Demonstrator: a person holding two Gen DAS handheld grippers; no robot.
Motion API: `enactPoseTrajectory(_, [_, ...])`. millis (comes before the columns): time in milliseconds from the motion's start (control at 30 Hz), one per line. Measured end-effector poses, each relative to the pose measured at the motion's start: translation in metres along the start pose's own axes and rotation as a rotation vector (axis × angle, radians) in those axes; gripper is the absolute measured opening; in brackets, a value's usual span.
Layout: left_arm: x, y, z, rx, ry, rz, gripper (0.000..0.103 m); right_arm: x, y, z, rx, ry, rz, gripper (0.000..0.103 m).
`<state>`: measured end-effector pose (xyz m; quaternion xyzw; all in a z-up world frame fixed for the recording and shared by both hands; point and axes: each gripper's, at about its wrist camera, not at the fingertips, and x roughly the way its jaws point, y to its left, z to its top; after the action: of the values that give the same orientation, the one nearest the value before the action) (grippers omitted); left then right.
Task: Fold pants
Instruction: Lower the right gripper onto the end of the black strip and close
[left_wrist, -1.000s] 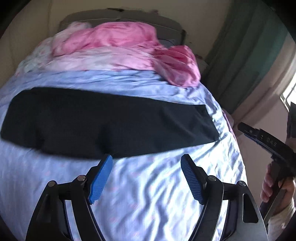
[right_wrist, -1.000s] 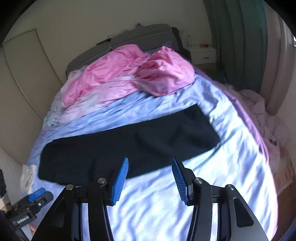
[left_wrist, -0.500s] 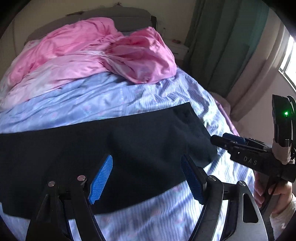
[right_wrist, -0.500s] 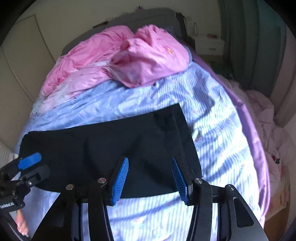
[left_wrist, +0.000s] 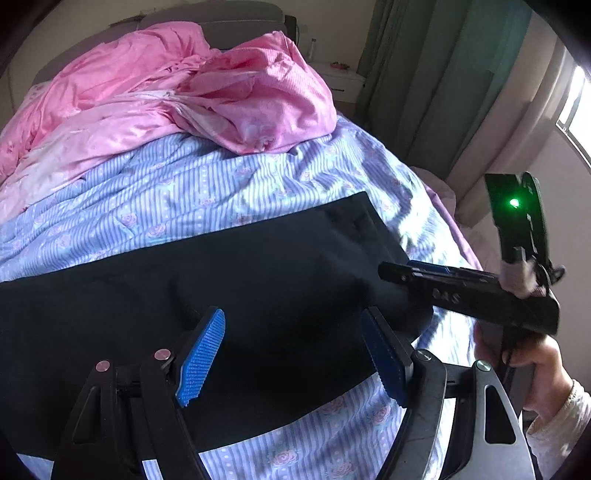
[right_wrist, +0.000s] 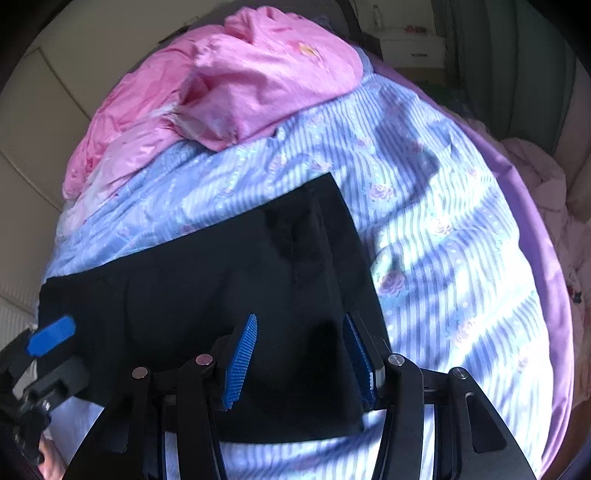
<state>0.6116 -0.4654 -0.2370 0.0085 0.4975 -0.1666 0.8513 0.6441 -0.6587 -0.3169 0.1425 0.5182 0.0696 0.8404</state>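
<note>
- The black pants (left_wrist: 229, 295) lie flat as a long dark band across the blue striped bedsheet (left_wrist: 192, 192), directly ahead of and beneath both tools.
- The left gripper (left_wrist: 293, 354) hangs above the pants with its blue-padded fingers (left_wrist: 201, 356) spread wide; nothing sits between them, and the cloth under them looks untouched.
- Seen from the left wrist, one end of the pants (left_wrist: 373, 236) lies ahead and to the right of that tool, with the near edge running below its right finger onto bare sheet.
- The right gripper (right_wrist: 301, 356) is also parted, its two blue pads (right_wrist: 242, 360) wide of each other over that same end of the pants (right_wrist: 258, 295); whether the tips touch the fabric I cannot tell.
- From the right wrist, the end edge of the pants passes just beside the right-hand finger, and sheet (right_wrist: 443, 240) opens out beyond it.
- In the left wrist view the right tool shows side-on at the right, held by a hand (left_wrist: 532, 362), with its tip over the end of the pants.
- A crumpled pink quilt (left_wrist: 177, 92) is heaped well beyond the pants, far ahead of both tools.
- Green curtains (left_wrist: 436, 74) hang ahead and to the right of the left tool.
</note>
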Motion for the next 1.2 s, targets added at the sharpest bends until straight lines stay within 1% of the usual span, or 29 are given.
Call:
enactPoseTrajectory(67, [0.004,0.000,-0.001,-0.002,0.009,-0.003,0.075,0.008,-0.006,0.001,0.016,0.012,-0.006,0.050])
enactPoseTrajectory(167, [0.010,0.001,-0.002,-0.019,0.019,-0.004,0.075,0.020,-0.014,-0.003,0.057,0.037,0.021,0.050])
enactPoseTrajectory(233, [0.014,0.002,-0.003,-0.027,0.029,-0.006,0.075,0.026,-0.015,-0.006,0.063,0.042,0.022,0.048])
enactPoseTrajectory(267, [0.016,0.003,-0.003,-0.028,0.033,-0.003,0.075,0.027,-0.015,-0.007,0.058,0.042,0.015,0.043])
enactPoseTrajectory(300, [0.018,0.003,-0.004,-0.027,0.037,0.002,0.075,0.028,-0.013,-0.008,0.050,0.040,0.015,0.036])
enactPoseTrajectory(333, [0.019,0.004,-0.004,-0.027,0.039,0.007,0.075,0.027,-0.013,-0.008,0.046,0.040,0.013,0.034])
enactPoseTrajectory(367, [0.020,0.005,-0.003,-0.030,0.041,0.009,0.075,0.027,-0.013,-0.007,0.044,0.041,0.015,0.027])
enactPoseTrajectory(400, [0.021,0.007,-0.004,-0.036,0.041,0.009,0.075,0.026,-0.014,-0.006,0.044,0.046,0.019,0.023])
enactPoseTrajectory(433, [0.022,0.008,-0.004,-0.043,0.043,0.006,0.075,0.026,-0.015,-0.005,0.044,0.049,0.017,0.014])
enactPoseTrajectory(467, [0.023,0.009,-0.004,-0.046,0.046,0.005,0.075,0.023,-0.017,-0.003,0.044,0.051,0.013,0.009])
enactPoseTrajectory(533, [0.025,0.009,-0.004,-0.043,0.049,0.005,0.075,0.015,-0.019,0.001,0.050,0.031,0.013,0.006])
enactPoseTrajectory(633, [0.027,0.007,-0.004,-0.033,0.048,0.008,0.075,-0.005,-0.017,0.013,0.035,-0.036,0.009,0.005])
enactPoseTrajectory(767, [0.029,0.003,-0.003,-0.029,0.046,0.004,0.075,-0.015,-0.009,0.032,-0.006,-0.094,-0.041,0.004])
enactPoseTrajectory(833, [0.029,0.000,-0.003,-0.025,0.048,0.003,0.075,-0.010,-0.012,0.035,-0.004,-0.070,-0.052,0.004])
enactPoseTrajectory(900, [0.030,-0.001,-0.005,-0.018,0.052,0.001,0.075,-0.004,-0.014,0.030,-0.004,-0.042,-0.070,0.004])
enactPoseTrajectory(933, [0.030,-0.002,-0.006,-0.012,0.054,0.003,0.075,-0.003,-0.015,0.025,-0.008,-0.032,-0.086,0.004])
enactPoseTrajectory(967, [0.030,-0.003,-0.007,-0.002,0.055,0.009,0.075,-0.002,-0.017,0.021,-0.011,-0.027,-0.099,0.000])
enactPoseTrajectory(1033, [0.030,-0.003,-0.008,0.009,0.054,0.019,0.075,-0.002,-0.028,0.015,0.003,-0.022,-0.151,0.001])
enactPoseTrajectory(1100, [0.031,-0.003,-0.009,0.011,0.054,0.015,0.075,-0.004,-0.043,0.012,0.054,-0.021,-0.096,0.001])
enactPoseTrajectory(1167, [0.031,-0.003,-0.011,0.004,0.057,0.014,0.075,-0.013,-0.052,0.012,0.103,-0.055,-0.028,0.002])
enactPoseTrajectory(1200, [0.031,-0.003,-0.012,-0.001,0.057,0.010,0.075,-0.018,-0.054,0.013,0.129,-0.065,0.021,0.014])
